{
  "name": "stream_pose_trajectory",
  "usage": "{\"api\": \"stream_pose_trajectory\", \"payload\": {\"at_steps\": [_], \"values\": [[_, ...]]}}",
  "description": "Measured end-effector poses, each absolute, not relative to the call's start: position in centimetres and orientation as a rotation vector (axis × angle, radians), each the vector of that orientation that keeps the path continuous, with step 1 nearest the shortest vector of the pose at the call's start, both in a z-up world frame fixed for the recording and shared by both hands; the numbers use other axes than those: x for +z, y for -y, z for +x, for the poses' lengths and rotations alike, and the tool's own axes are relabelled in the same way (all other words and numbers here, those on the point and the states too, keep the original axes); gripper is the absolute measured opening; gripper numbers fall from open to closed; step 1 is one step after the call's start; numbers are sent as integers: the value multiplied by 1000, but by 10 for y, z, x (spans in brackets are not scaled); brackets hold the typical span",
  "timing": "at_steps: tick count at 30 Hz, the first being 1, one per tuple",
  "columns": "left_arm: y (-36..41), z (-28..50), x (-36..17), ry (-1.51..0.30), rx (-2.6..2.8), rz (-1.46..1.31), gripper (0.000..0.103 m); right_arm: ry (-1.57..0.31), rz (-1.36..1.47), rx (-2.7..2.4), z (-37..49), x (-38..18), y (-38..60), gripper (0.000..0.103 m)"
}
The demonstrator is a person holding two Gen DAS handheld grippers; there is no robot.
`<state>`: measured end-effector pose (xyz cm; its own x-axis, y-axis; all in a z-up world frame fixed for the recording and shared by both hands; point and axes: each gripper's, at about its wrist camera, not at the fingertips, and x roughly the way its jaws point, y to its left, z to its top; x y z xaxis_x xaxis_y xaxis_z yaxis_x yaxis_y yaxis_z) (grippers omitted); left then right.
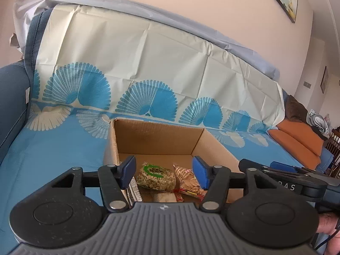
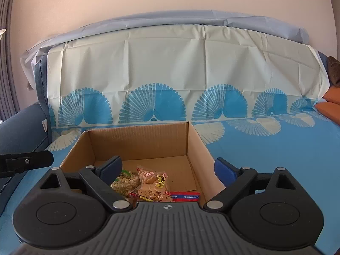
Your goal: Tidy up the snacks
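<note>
An open cardboard box (image 1: 159, 138) (image 2: 138, 142) stands on the cloth-covered sofa seat. Inside lie a green-labelled bag of puffed grain (image 1: 156, 176) (image 2: 124, 181), a clear bag of round crackers (image 1: 189, 179) (image 2: 152, 182) and a flat red-and-blue packet (image 2: 184, 196). My left gripper (image 1: 164, 172) hovers over the box's near left part, open, with nothing between its blue pads. My right gripper (image 2: 169, 170) hangs over the near right part, jaws wide apart and empty; its right pad is outside the box's right wall. The snacks' near ends are hidden behind the gripper bodies.
A blue cloth with a fan pattern (image 1: 53, 153) covers the sofa seat and back. An orange cushion (image 1: 297, 142) lies at the far right. A dark blue armrest (image 2: 19, 125) rises on the left. A person's hand (image 1: 327, 227) holds the right gripper's body (image 1: 282, 167).
</note>
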<state>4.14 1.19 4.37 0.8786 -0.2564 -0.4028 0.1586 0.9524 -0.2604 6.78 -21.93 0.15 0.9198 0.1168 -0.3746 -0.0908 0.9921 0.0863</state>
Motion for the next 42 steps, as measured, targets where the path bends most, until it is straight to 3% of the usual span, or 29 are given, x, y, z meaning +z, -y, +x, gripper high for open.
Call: {"api": "stream_pose_trajectory", "payload": {"at_steps": [2, 12, 19, 42], "values": [[-10, 37, 43, -443, -202, -198, 80, -394, 77, 101, 66, 2, 220, 102], [20, -22, 72, -429, -293, -30, 87, -456, 132, 28, 21, 9, 241, 102], [38, -45, 39, -575, -195, -82, 103, -479, 118, 6, -24, 2, 249, 102], [25, -24, 9, -687, -77, -118, 103, -566, 30, 43, 3, -15, 218, 102]]}}
